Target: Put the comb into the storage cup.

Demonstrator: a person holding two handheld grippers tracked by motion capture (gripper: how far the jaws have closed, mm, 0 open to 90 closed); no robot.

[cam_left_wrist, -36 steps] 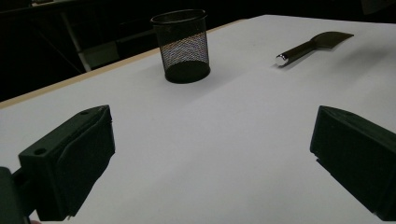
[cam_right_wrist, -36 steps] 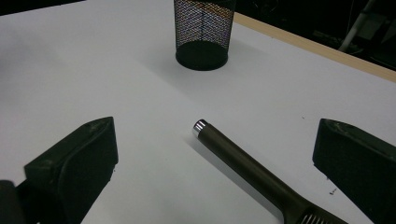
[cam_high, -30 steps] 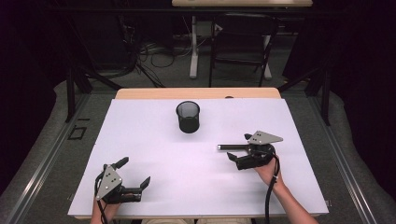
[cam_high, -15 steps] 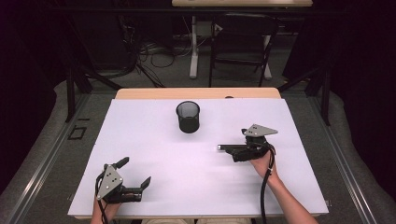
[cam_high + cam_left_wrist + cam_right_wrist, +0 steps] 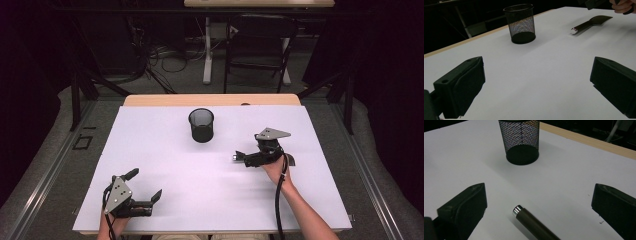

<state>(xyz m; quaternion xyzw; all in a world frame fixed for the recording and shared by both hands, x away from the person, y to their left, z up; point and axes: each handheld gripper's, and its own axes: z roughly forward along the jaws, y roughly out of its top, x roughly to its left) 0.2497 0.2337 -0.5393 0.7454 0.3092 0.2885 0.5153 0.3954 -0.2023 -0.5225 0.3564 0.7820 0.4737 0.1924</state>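
A dark utensil (image 5: 236,158) with a silver-capped handle (image 5: 534,223) lies flat on the white table (image 5: 165,165), right of centre; its flat blade (image 5: 600,18) points away from the cup. My right gripper (image 5: 243,158) hovers over it, open, with the handle end between the spread jaws (image 5: 541,191), touching neither. An upright black mesh cup (image 5: 201,126) stands at the table's far middle, also seen as the cup (image 5: 520,23) and the cup (image 5: 520,140). My left gripper (image 5: 145,185) rests near the front left edge, open with nothing between its jaws (image 5: 539,67).
A wooden strip (image 5: 210,100) runs along the table's far edge. Beyond it are a chair (image 5: 257,45), a desk leg and cables on the floor. Bare white surface lies between the two grippers and around the cup.
My right gripper has shifted slightly left and away along the utensil, which has stayed put. The left gripper has barely moved.
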